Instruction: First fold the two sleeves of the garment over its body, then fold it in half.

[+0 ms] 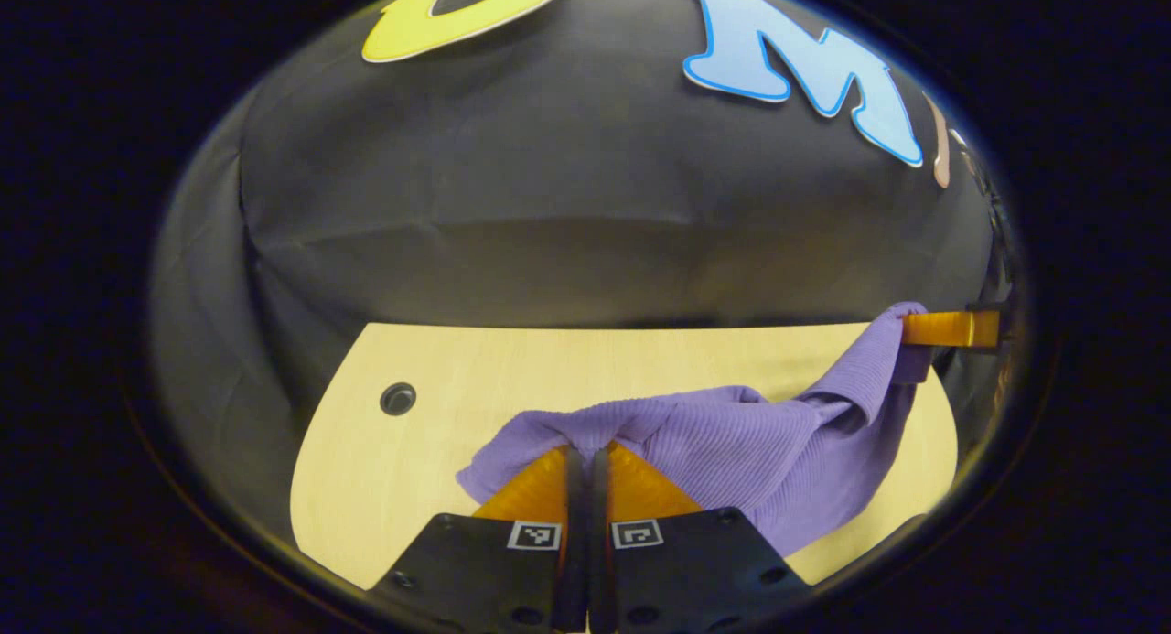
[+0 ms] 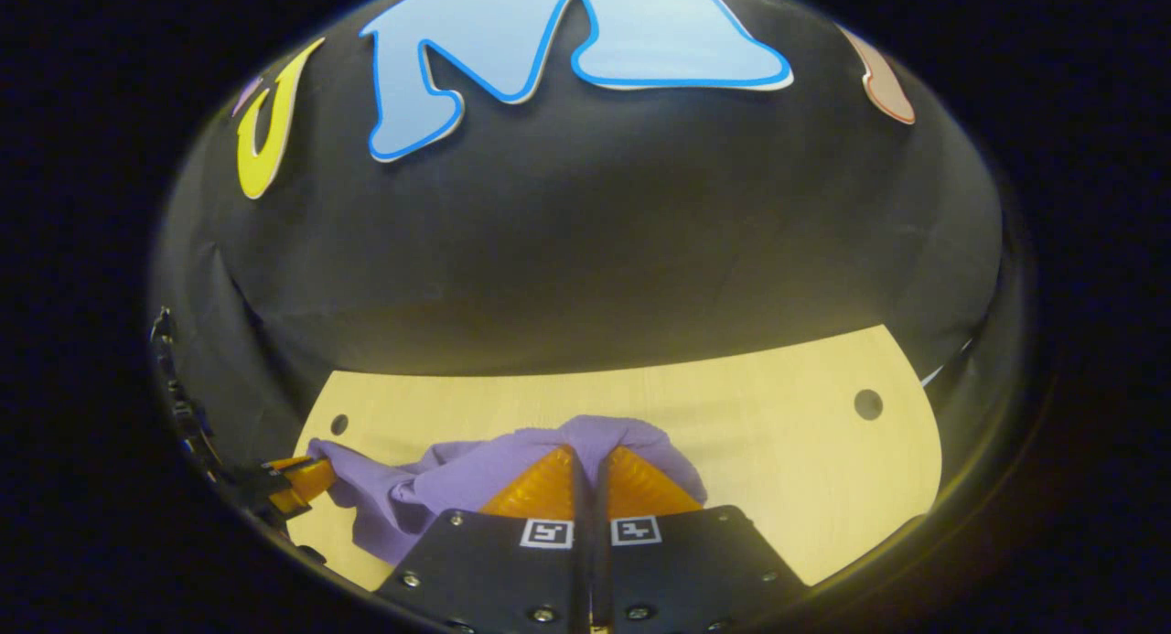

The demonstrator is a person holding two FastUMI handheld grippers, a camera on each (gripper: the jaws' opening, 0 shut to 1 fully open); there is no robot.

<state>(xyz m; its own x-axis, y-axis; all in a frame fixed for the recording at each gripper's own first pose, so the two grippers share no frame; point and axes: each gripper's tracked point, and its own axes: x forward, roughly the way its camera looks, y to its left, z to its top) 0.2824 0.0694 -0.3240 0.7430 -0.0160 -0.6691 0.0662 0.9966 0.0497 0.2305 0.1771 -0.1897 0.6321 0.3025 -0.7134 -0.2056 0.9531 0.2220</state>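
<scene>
We see the purple garment (image 1: 732,442) stretched sideways above the tabletop (image 1: 439,396), strung between both grippers. The left gripper (image 1: 585,456) and the right gripper (image 2: 590,458) each have their fingers clenched on a bunched end.

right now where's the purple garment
The purple garment hangs bunched just above the wooden table, stretched between the left gripper at one end and the right gripper at the other.

Both views are dim with a warm cast; the counter (image 1: 439,387) is the brightest area. Fisheye bends its edges strongly (worst near the rim), where detail softens and darkens. Focus is mildly soft throughout.
</scene>
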